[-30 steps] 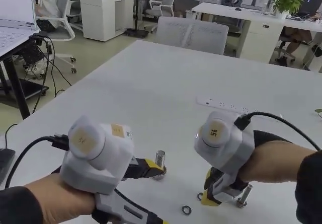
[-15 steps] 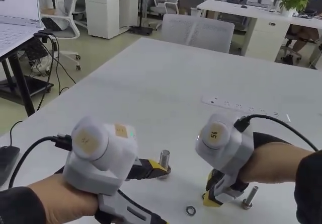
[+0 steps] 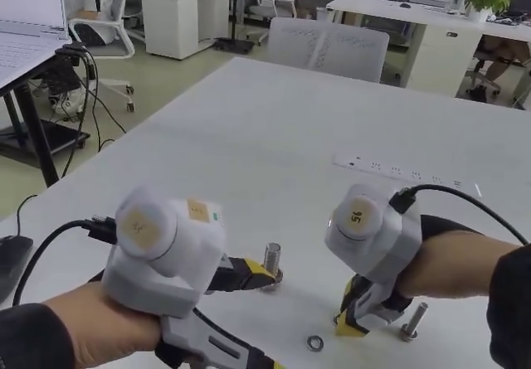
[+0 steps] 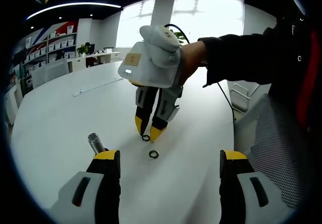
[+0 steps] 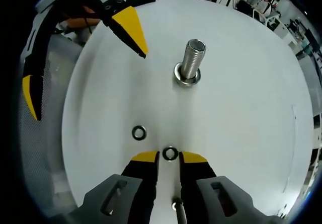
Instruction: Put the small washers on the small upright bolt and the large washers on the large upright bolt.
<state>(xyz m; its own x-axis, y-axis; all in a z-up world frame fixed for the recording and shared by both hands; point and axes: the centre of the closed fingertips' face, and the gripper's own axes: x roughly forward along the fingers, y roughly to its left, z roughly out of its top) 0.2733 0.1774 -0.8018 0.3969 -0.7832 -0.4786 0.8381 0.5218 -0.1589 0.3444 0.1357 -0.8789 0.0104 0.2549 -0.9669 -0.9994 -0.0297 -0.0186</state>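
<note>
The large upright bolt (image 3: 270, 261) (image 5: 190, 58) (image 4: 95, 143) stands on the white table with a washer (image 5: 186, 78) around its base. My left gripper (image 3: 264, 315) (image 4: 170, 156) is wide open and holds nothing, one yellow tip beside that bolt. My right gripper (image 3: 353, 323) (image 5: 170, 157) (image 4: 150, 129) points down at the table, its jaws a narrow gap apart. A small washer (image 5: 170, 153) (image 4: 146, 137) lies flat between the tips. A second small washer (image 3: 314, 343) (image 5: 139, 132) (image 4: 153, 154) lies loose nearby. The small bolt (image 3: 412, 321) stands just right of the right gripper.
A white power strip (image 3: 398, 170) lies on the table (image 3: 249, 137) farther back. A grey chair (image 3: 332, 50) stands at the far edge. A desk with a laptop (image 3: 29, 12) is off to the left, with cables hanging below.
The head camera has shifted slightly. The right gripper's tips have settled over the washer beside the small bolt. The left gripper has stayed beside the large bolt.
</note>
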